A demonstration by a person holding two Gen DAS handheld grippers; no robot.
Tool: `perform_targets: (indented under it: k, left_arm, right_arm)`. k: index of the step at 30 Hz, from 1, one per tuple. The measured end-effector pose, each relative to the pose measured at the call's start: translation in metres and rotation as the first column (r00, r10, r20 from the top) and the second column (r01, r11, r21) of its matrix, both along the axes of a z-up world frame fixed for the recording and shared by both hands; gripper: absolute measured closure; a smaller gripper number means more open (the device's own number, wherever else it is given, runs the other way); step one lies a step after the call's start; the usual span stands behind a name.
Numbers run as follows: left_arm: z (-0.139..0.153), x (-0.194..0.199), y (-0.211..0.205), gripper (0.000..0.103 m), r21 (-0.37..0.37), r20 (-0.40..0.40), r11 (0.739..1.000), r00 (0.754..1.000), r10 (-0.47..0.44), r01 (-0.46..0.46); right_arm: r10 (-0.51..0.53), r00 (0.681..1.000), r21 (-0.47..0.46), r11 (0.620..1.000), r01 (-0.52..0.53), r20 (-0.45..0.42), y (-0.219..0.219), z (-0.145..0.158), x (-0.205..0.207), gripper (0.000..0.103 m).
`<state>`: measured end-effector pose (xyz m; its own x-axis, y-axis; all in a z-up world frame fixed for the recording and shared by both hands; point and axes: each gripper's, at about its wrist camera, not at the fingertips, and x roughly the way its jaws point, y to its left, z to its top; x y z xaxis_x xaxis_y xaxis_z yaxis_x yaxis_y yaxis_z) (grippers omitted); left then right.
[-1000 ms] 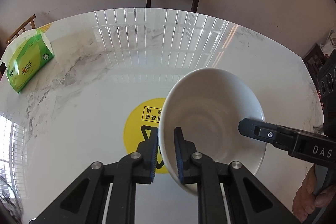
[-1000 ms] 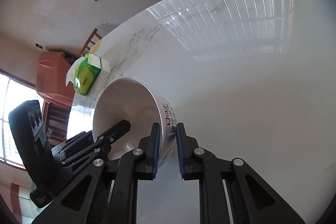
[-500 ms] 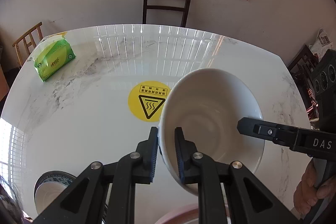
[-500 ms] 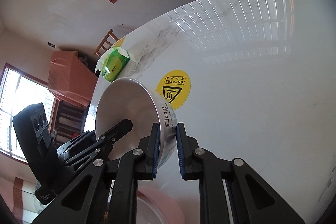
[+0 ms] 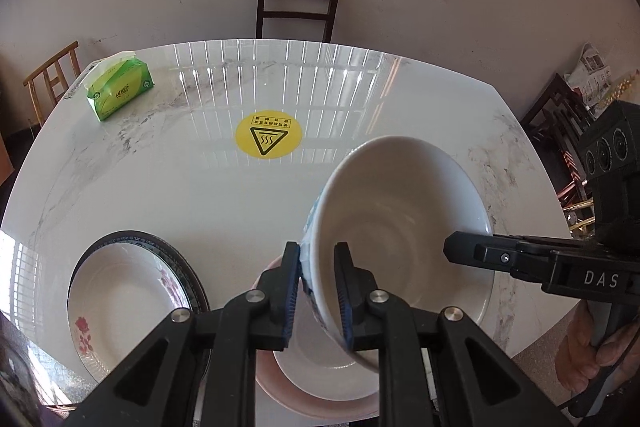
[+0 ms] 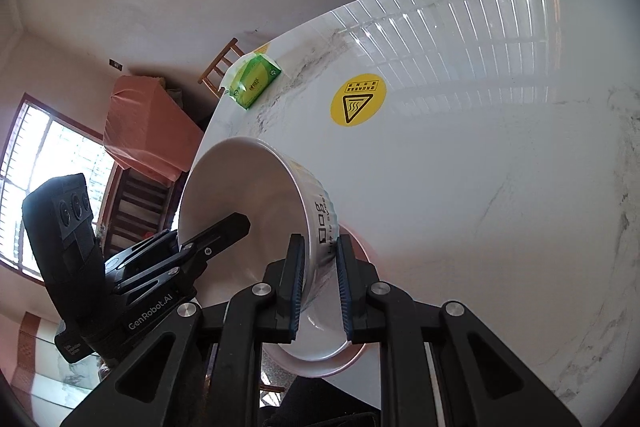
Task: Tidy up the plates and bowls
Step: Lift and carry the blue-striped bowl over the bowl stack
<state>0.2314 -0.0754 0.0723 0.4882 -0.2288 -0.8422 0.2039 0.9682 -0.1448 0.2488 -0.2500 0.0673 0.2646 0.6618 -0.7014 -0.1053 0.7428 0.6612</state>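
Above pink plate (image 5: 320, 393): white bowl (image 5: 404, 223) tilted (blue-patterned outside, ribbed wall).

Large white ceramic bowl (image 5: 400, 223) with blue print and ribbed outer wall, tilted on edge, opening facing 3 o'clock in left wrist view; rim pinched at 6 o'clock by the left gripper (image 5: 316, 291), opposite rim held by the right gripper (image 6: 318, 287). It hangs above a pink-rimmed white shallow plate (image 5: 320, 379) lying flat at 6 o'clock near the desk edge. At 8 o'clock, a white plate with red flower print (image 5: 120, 303) sits stacked on a dark-patterned-rim plate (image 5: 176, 255), flat, just beside the pink one.
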Motion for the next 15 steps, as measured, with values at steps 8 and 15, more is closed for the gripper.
perform_targets:
  k: [8,15]
  left_arm:
    - [-0.02,-0.026,0.004,0.085,-0.012,-0.042,1.0,0.999,0.002,-0.002]
    - [-0.036,-0.033,0.009,0.085,-0.022,-0.081,1.0,0.997,0.007,-0.009]
  right_arm:
    - [0.009,1.0,-0.025,1.0,-0.01,-0.027,0.004,-0.013,-0.026,0.087]
    - [0.016,0.999,-0.051,0.999,-0.018,-0.042,0.012,-0.022,-0.031,0.087]
